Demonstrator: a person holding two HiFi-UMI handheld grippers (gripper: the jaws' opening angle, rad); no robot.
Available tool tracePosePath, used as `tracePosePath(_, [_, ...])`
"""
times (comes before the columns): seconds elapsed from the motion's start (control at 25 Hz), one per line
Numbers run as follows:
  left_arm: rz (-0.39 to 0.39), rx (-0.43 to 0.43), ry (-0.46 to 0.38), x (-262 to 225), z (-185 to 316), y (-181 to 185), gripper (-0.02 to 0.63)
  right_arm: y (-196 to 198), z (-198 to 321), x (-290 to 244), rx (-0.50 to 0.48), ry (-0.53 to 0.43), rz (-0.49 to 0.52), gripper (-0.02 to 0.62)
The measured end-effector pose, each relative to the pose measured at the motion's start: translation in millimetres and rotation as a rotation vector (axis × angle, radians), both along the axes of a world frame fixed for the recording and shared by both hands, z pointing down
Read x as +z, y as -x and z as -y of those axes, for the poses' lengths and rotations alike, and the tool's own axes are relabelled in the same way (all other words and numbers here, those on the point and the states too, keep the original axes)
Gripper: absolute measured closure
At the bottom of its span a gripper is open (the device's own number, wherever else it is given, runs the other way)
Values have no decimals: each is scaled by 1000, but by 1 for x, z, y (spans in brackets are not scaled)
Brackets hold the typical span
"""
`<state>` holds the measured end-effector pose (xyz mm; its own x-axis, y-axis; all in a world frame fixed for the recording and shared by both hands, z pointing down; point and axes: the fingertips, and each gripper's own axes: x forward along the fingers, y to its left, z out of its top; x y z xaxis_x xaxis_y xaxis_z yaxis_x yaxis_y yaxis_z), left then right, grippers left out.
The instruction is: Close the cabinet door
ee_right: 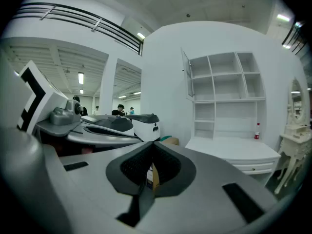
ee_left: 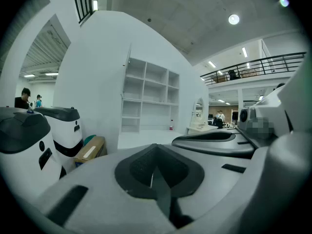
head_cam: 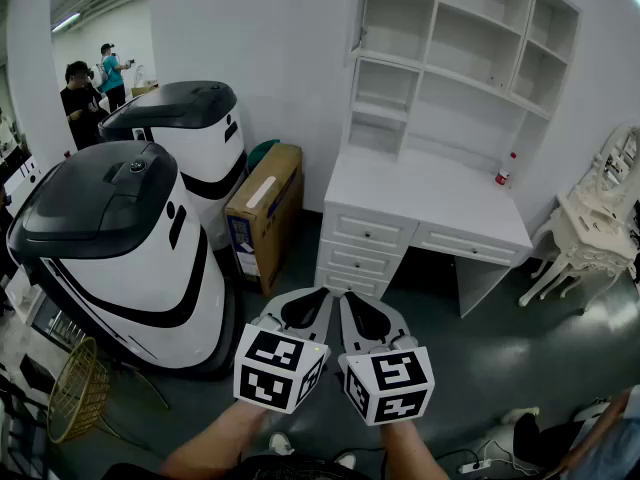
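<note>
Grippers side by side at the near edge, both pointing toward the furniture. Left gripper: jaws pressed together, nothing between them. Right gripper: jaws likewise closed and empty. Beyond them, grey floor, then a white wooden desk with drawers, well apart from both grippers. Brown cardboard box stands just left of the desk. Above the desk sits a white open-shelf hutch. Its narrow white cabinet door stands open at the upper left corner, seen almost edge-on.
</note>
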<state>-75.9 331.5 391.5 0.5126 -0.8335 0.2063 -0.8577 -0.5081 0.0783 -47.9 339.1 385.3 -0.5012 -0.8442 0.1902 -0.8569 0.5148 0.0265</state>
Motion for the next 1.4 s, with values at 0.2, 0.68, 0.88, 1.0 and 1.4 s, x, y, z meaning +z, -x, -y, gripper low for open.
tracePosePath(0.2, [-2, 14, -3, 2, 10, 17, 594, 18, 9, 4, 15, 5, -6, 575])
tracePosePath(0.68, [-18, 68, 29, 11, 25, 52, 594, 48, 23, 8, 85, 37, -11, 574])
tracePosePath(0.88, [-13, 82, 15, 5, 28, 51, 594, 49, 25, 5, 92, 33, -1, 574])
tracePosePath(1.0, [-15, 85, 10, 3, 34, 48, 594, 47, 31, 3, 89, 29, -1, 574])
tracePosePath(1.4, [10, 53, -9, 2, 85, 33, 594, 31, 86, 5, 60, 13, 20, 574])
